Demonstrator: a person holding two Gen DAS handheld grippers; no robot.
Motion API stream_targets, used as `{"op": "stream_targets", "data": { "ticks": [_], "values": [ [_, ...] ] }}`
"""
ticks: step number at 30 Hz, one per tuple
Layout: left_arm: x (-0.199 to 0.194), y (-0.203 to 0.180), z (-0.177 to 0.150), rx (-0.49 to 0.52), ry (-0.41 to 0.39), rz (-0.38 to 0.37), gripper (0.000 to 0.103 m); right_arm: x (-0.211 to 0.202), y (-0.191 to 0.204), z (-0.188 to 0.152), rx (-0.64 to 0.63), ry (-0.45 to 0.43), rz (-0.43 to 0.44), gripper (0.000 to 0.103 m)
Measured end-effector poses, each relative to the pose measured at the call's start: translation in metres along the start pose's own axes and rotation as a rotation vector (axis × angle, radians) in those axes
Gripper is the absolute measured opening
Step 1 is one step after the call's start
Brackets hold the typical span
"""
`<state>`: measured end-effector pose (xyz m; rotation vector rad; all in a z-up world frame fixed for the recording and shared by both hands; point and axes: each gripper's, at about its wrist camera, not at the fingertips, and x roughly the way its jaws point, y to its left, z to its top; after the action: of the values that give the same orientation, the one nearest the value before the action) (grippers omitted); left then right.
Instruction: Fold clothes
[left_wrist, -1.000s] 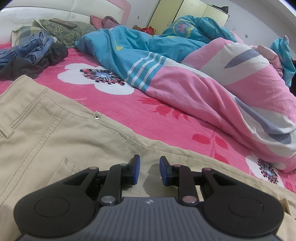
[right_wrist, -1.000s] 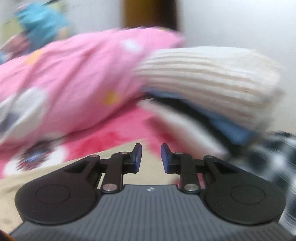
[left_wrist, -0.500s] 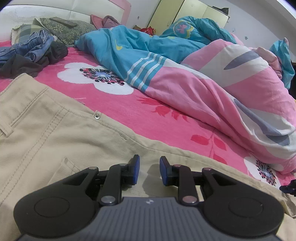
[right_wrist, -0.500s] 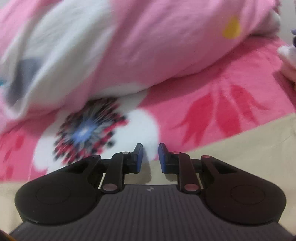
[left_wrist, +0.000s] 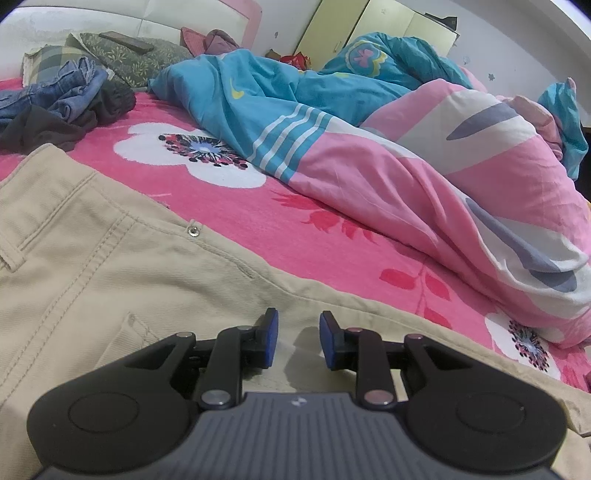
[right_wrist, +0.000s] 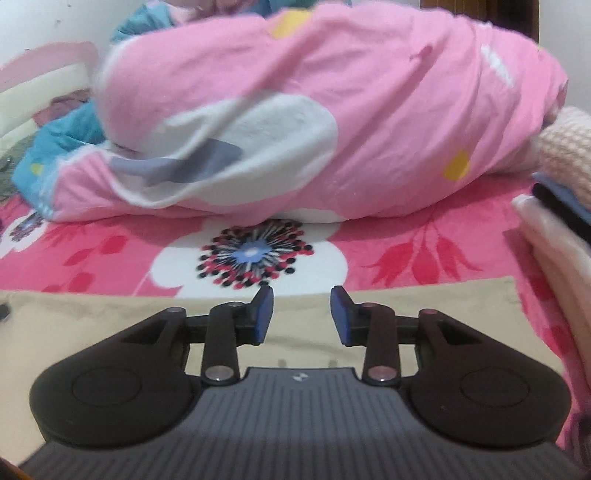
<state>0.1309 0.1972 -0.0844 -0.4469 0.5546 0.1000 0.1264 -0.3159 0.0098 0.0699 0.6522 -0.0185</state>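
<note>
A pink floral bedsheet (left_wrist: 325, 236) covers the bed and carries everything else. Across its far side lies a bulky pink quilt (left_wrist: 461, 192) with white and grey patches, heaped together with a teal blanket (left_wrist: 280, 99); in the right wrist view the same quilt fills the upper half, well beyond the gripper's tips.

The beige trousers (left_wrist: 85, 258) are spread flat on the sheet nearest the camera, waistband and riveted pocket toward the left, one leg running off to the right. Both grippers sit over them. The left gripper (left_wrist: 298, 338) hovers low above the fabric near the upper edge of the leg, its blue-padded jaws a narrow gap apart with only bare cloth showing between them, nothing pinched. The right gripper (right_wrist: 301, 314) is above the hem end of the leg, its jaws having just been opening, now parted wider than the left's and holding nothing.

At the right edge of the right wrist view a stack of folded garments (right_wrist: 554, 206) lies beside the hem. Far left in the left wrist view, crumpled jeans (left_wrist: 70, 88) and a dark garment (left_wrist: 40, 125) sit near the pillows (left_wrist: 129, 55).
</note>
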Motion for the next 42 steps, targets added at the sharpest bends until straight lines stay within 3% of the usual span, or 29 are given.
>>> {"op": "stream_targets", "data": {
  "ticks": [9,11,13,17,22,25,36,42],
  "values": [
    [0.000,-0.001,0.001,-0.004,0.007,-0.009,0.029,-0.037,-0.002,-0.048,0.087,0.024,-0.045,0.050],
    [0.001,-0.001,0.001,0.000,0.008,-0.009,0.030,-0.042,-0.002,-0.053,0.113,0.035,-0.039,0.060],
    [0.001,-0.001,0.001,-0.002,0.010,-0.011,0.030,-0.047,-0.001,-0.056,0.130,0.033,-0.037,0.065],
    [0.000,0.000,0.001,-0.003,0.012,-0.012,0.030,-0.057,0.006,-0.054,0.126,0.014,-0.046,0.086],
    [0.000,0.000,0.002,-0.006,0.015,-0.015,0.030,-0.065,0.015,-0.049,0.132,0.000,-0.034,0.089],
    [0.000,0.001,0.003,-0.009,0.017,-0.017,0.031,-0.068,0.018,-0.048,0.154,-0.006,-0.025,0.101],
    [0.000,0.002,0.003,-0.011,0.019,-0.020,0.031,-0.075,0.033,-0.049,0.136,-0.044,-0.114,0.102],
    [0.000,0.002,0.003,-0.011,0.019,-0.020,0.031,-0.077,0.037,-0.053,0.108,-0.054,-0.118,0.102]
  ]
}}
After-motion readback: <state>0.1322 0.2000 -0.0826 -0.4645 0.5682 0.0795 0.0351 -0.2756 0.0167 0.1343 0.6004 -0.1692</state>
